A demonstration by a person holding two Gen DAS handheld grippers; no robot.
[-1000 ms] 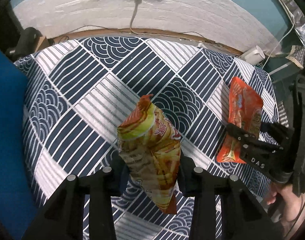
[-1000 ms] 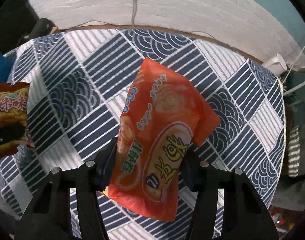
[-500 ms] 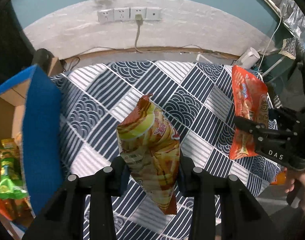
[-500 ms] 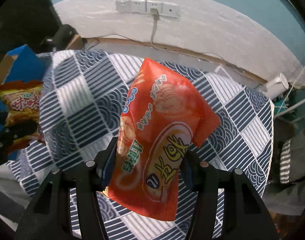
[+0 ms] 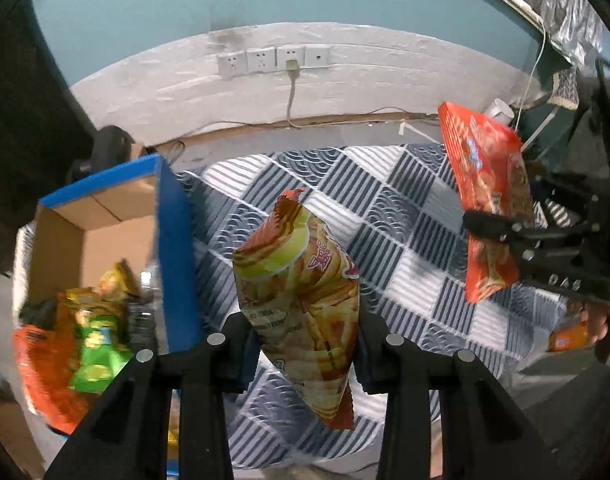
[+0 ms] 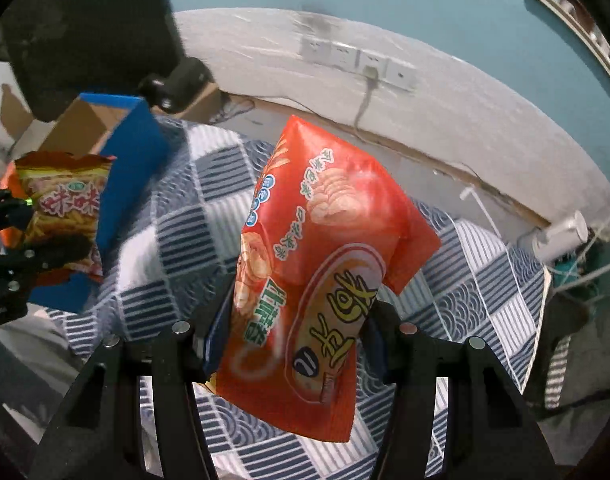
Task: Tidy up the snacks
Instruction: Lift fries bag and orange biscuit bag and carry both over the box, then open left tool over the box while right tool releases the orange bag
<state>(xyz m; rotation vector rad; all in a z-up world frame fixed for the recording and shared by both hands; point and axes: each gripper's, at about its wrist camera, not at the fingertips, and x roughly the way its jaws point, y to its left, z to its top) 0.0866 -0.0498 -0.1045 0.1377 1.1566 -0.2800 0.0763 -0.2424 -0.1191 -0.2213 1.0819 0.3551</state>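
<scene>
At the left stands the blue box (image 5: 173, 248), open at the top, with several snack packets (image 5: 93, 332) already inside. I judge that both bags must go there, and the risk is at its near wall: a bag that comes in too low can catch on this edge and slip out of the pads, because each is pinched only at its lower part and hangs loose.

The left gripper (image 5: 303, 344) is closed narrow on the yellow chips bag (image 5: 301, 292), which stands up between its fingers above the patterned cloth (image 5: 385, 216), just right of the box.

The right gripper (image 6: 295, 344) holds the orange-red bag (image 6: 321, 264) in the same way, farther right, well apart from the box.
</scene>
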